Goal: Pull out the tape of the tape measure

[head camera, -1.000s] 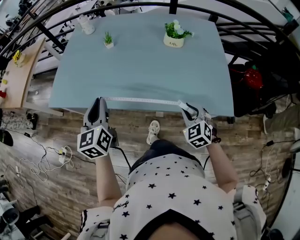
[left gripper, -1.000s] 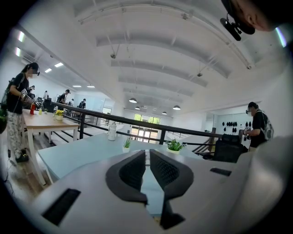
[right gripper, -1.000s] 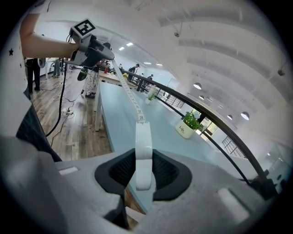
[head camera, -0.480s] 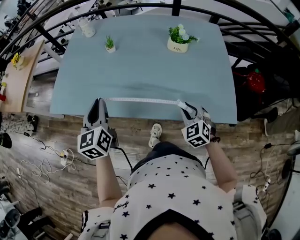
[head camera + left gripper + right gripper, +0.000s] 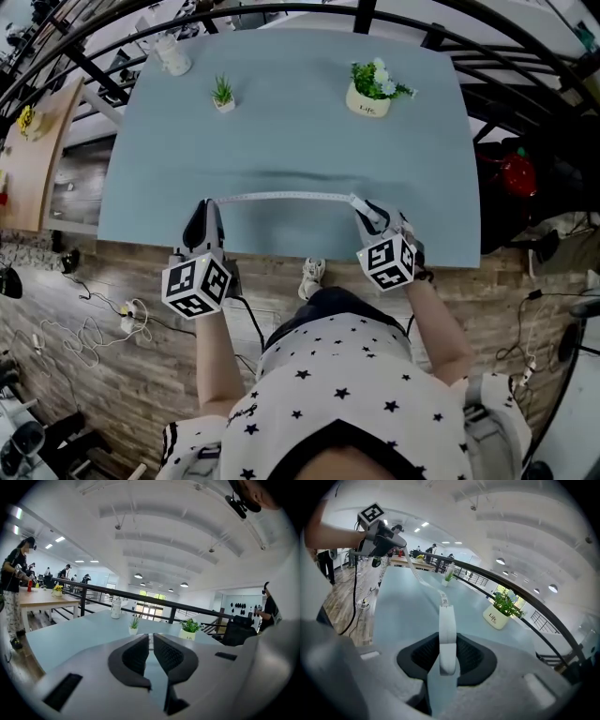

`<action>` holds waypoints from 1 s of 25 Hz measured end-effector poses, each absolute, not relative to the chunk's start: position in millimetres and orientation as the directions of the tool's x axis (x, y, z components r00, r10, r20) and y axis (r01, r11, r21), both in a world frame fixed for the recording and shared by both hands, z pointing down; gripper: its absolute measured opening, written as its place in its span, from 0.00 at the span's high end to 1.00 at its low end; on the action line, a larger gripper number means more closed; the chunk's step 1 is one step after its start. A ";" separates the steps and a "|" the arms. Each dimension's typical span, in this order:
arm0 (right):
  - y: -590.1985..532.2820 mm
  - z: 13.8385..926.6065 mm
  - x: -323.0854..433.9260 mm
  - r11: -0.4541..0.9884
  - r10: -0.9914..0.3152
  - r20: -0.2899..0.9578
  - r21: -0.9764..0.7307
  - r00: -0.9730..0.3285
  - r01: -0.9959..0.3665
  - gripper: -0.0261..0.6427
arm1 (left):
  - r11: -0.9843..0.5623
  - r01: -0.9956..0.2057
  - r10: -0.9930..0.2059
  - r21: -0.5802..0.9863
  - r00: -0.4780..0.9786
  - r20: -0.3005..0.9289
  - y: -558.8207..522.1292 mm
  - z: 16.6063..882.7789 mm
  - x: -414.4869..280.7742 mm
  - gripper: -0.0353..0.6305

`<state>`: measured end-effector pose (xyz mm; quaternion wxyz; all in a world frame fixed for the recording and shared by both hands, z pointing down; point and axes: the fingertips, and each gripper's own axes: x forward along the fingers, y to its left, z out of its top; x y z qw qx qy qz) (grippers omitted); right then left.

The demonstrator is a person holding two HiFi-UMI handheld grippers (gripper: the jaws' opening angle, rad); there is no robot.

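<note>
We pinch the tape (image 5: 281, 196) end between the left gripper (image 5: 207, 206) fingers and clamp the white case (image 5: 446, 641) in the right gripper (image 5: 369, 214) fingers, over the desk (image 5: 300, 131) near edge. The tape looks light, flexible and slippery, so we grip its flat faces.

Both forearms reach forward, left forearm (image 5: 214, 352) and right forearm (image 5: 439, 323), with the grippers side by side and well apart. Left gripper (image 5: 204, 208): jaws nearly together, pinching the tape (image 5: 281, 197) end. Right gripper (image 5: 364, 208): angled inward and downward, jaws partly apart, clamped on the tape measure (image 5: 446, 641).
</note>
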<state>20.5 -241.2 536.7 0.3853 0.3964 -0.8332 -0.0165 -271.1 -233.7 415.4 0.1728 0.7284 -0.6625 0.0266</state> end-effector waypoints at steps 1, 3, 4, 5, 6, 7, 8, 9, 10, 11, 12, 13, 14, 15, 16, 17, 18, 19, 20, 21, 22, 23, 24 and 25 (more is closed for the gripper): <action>-247.2 539.1 17.8 0.683 -0.667 0.632 0.309 -0.394 -0.661 0.81 | -0.066 -0.974 -0.953 0.218 0.126 0.276 -239.3 420.5 -269.7 0.90; -258.1 545.2 11.9 0.681 -0.653 0.640 0.263 -0.405 -0.683 0.81 | -0.071 -0.972 -0.947 0.223 0.136 0.291 -249.8 431.1 -267.2 0.90; -263.3 548.0 8.8 0.681 -0.647 0.643 0.247 -0.409 -0.689 0.81 | -0.072 -0.971 -0.944 0.226 0.140 0.299 -254.9 436.0 -266.2 0.90; -268.6 550.3 5.7 0.681 -0.643 0.646 0.236 -0.412 -0.693 0.81 | -0.073 -0.971 -0.941 0.229 0.144 0.308 -260.1 440.5 -265.3 0.90; -273.9 552.3 2.8 0.681 -0.639 0.649 0.228 -0.413 -0.696 0.81 | -0.076 -0.970 -0.937 0.231 0.148 0.316 -265.5 444.6 -264.2 0.90; -279.1 553.9 0.2 0.681 -0.635 0.651 0.220 -0.415 -0.698 0.81 | -0.079 -0.970 -0.933 0.232 0.154 0.325 -270.9 448.6 -262.7 0.90; -284.2 555.6 -2.1 0.682 -0.631 0.654 0.211 -0.417 -0.701 0.81 | -0.082 -0.969 -0.929 0.233 0.159 0.335 -276.2 452.7 -260.7 0.90; -289.2 557.5 -4.2 0.682 -0.626 0.657 0.202 -0.420 -0.703 0.81 | -0.085 -0.968 -0.924 0.234 0.165 0.344 -281.1 457.1 -258.4 0.90; -294.1 559.7 -6.4 0.683 -0.621 0.660 0.192 -0.422 -0.704 0.81 | -0.088 -0.968 -0.920 0.236 0.170 0.354 -285.9 461.8 -256.1 0.90; -299.1 562.2 -8.6 0.684 -0.615 0.664 0.181 -0.425 -0.706 0.81 | -0.089 -0.967 -0.916 0.239 0.174 0.362 -290.6 466.7 -253.6 0.90; -304.0 565.1 -10.8 0.685 -0.609 0.668 0.171 -0.428 -0.708 0.81 | -0.092 -0.966 -0.912 0.242 0.179 0.370 -295.4 471.7 -250.9 0.90; -308.9 568.1 -13.1 0.686 -0.603 0.671 0.160 -0.432 -0.710 0.81 | -0.096 -0.965 -0.908 0.245 0.186 0.376 -300.1 476.5 -247.8 0.90; -313.5 570.7 -15.2 0.687 -0.598 0.673 0.150 -0.435 -0.711 0.81 | -0.101 -0.963 -0.904 0.248 0.193 0.382 -304.7 480.9 -244.4 0.90; -317.9 572.7 -17.3 0.686 -0.595 0.674 0.141 -0.438 -0.714 0.81 | -0.106 -0.962 -0.900 0.251 0.200 0.387 -308.8 484.8 -241.0 0.90; -321.8 574.1 -19.3 0.685 -0.593 0.674 0.134 -0.440 -0.716 0.81 | -0.111 -0.961 -0.896 0.253 0.206 0.393 -312.4 488.4 -237.6 0.90; -325.1 575.6 -20.9 0.683 -0.590 0.676 0.127 -0.441 -0.719 0.81 | -0.114 -0.960 -0.892 0.255 0.212 0.400 -315.4 491.9 -234.4 0.90; -327.7 577.4 -22.3 0.681 -0.587 0.679 0.120 -0.441 -0.722 0.81 | -0.119 -0.959 -0.886 0.257 0.219 0.408 -317.9 495.6 -231.1 0.90; -330.2 579.3 -23.7 0.679 -0.584 0.681 0.112 -0.441 -0.726 0.81 | -0.124 -0.958 -0.880 0.257 0.226 0.418 -320.1 499.7 -227.6 0.90; -332.8 581.1 -25.2 0.677 -0.581 0.683 0.103 -0.443 -0.729 0.81 | -0.132 -0.957 -0.873 0.257 0.235 0.428 -322.2 504.1 -224.0 0.90; -335.6 582.6 -26.8 0.674 -0.578 0.684 0.094 -0.444 -0.732 0.81 | -0.140 -0.957 -0.865 0.255 0.243 0.438 -324.3 508.6 -220.4 0.90; -338.5 583.7 -28.3 0.672 -0.576 0.685 0.086 -0.446 -0.736 0.81 | -0.147 -0.956 -0.858 0.253 0.251 0.449 -326.4 513.1 -216.9 0.90; -341.3 584.7 -29.6 0.669 -0.575 0.684 0.077 -0.449 -0.739 0.81 | -0.153 -0.956 -0.851 0.250 0.256 0.459 -328.4 517.7 -213.6 0.90; -343.6 586.0 -30.6 0.667 -0.573 0.685 0.069 -0.451 -0.742 0.81 | -0.157 -0.956 -0.844 0.247 0.260 0.469 -330.4 522.4 -210.7 0.90; -345.2 587.8 -31.3 0.665 -0.569 0.687 0.061 -0.452 -0.744 0.81 | -0.159 -0.956 -0.838 0.245 0.262 0.479 -332.2 526.9 -208.3 0.90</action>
